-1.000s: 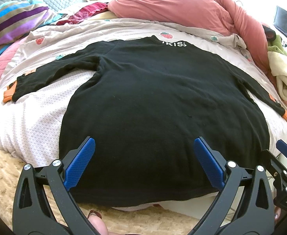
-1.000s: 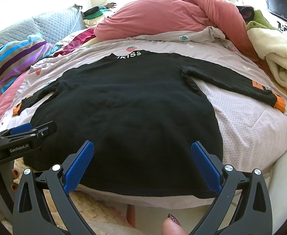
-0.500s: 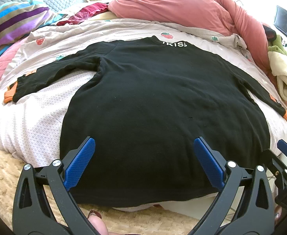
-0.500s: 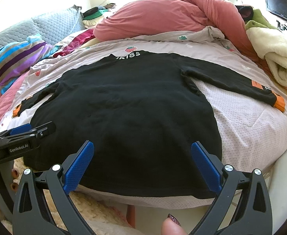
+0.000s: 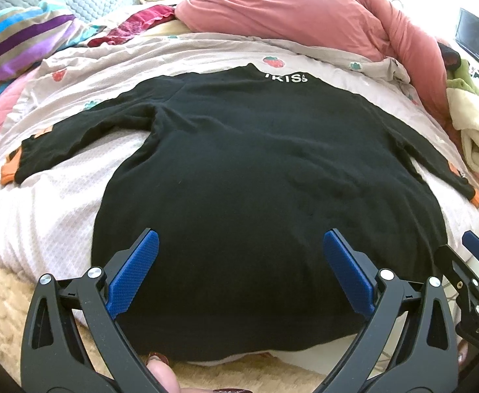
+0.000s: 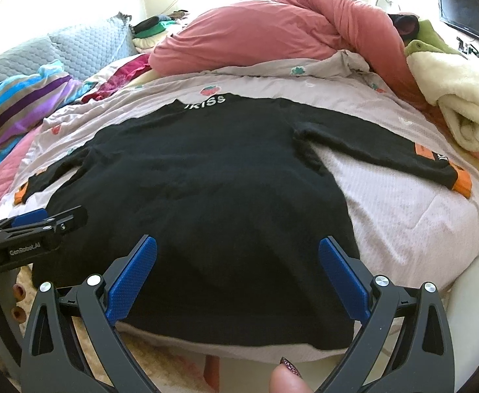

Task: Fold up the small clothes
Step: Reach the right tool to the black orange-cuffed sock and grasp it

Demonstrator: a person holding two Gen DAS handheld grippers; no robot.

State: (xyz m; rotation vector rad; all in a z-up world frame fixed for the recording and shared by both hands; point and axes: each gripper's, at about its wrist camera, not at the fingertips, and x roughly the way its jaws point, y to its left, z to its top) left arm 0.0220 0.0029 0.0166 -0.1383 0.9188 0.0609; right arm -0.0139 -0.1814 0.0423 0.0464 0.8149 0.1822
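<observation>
Pink duvet, striped pillow

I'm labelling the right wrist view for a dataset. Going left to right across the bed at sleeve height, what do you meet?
Orange cuff of the left sleeve → black top → its right sleeve → orange cuff → cream blanket. Both grippers, left and right, are open in front of it.

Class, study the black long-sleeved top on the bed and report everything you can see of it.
The black top lies spread flat, unfolded, on the pale strawberry-print bedcover, neck away from the cameras, hem at the bed's near edge. It looks like soft knit. White lettering marks the collar. Both sleeves stretch outward, ending in orange cuffs. Both tools hover open near the hem; neither holds it.
</observation>
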